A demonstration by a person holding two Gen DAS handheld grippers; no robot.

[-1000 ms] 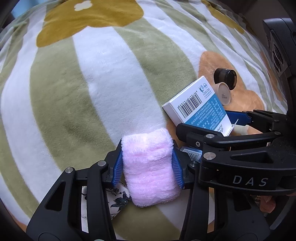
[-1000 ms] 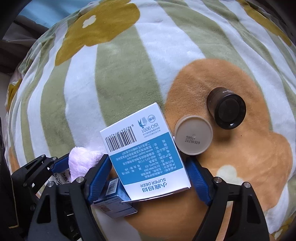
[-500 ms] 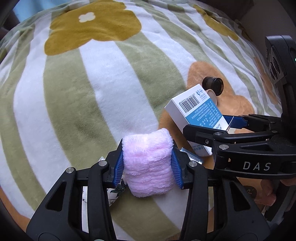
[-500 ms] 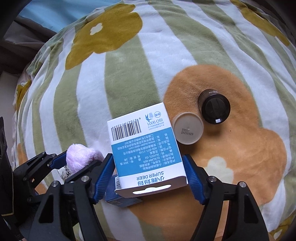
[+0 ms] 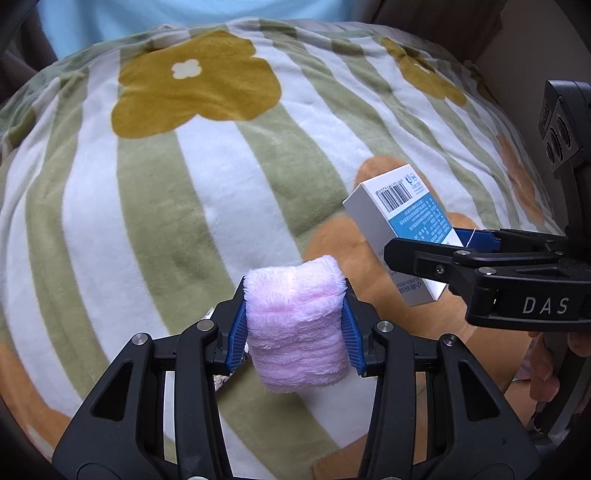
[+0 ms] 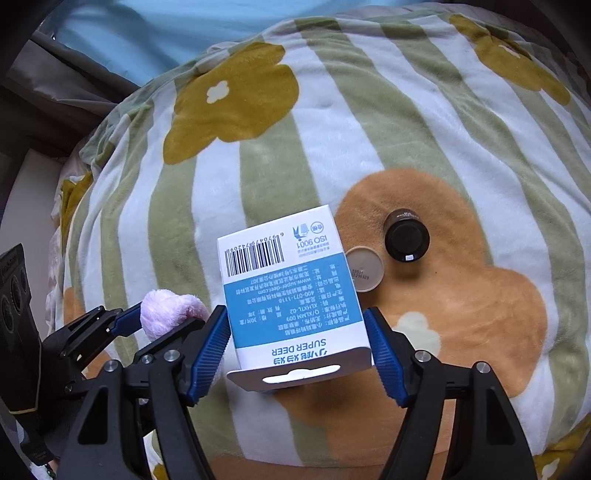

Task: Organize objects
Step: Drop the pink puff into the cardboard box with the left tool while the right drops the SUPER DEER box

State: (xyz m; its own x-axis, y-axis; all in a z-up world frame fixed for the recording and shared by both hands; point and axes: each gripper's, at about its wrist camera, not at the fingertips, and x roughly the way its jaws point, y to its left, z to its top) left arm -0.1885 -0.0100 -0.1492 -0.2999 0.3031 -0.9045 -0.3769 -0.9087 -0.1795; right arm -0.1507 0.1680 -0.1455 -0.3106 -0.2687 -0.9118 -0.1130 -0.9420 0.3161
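My left gripper [image 5: 294, 326] is shut on a rolled pink fluffy cloth [image 5: 295, 325] and holds it above the blanket. The cloth also shows in the right wrist view [image 6: 170, 310]. My right gripper [image 6: 297, 341] is shut on a white and blue box [image 6: 291, 295] with a barcode, held lifted off the blanket. The box also shows in the left wrist view [image 5: 406, 225], to the right of the cloth.
A green, white and orange flower-patterned blanket [image 6: 369, 122] covers the surface. A dark round jar [image 6: 406, 240] and a beige round lid [image 6: 364, 269] lie on an orange flower patch beyond the box. Pale blue fabric [image 5: 184, 14] lies at the far edge.
Both grippers have risen with their loads, so the blanket looks farther away. The small blue box and patterned packet seen below them earlier are out of sight.
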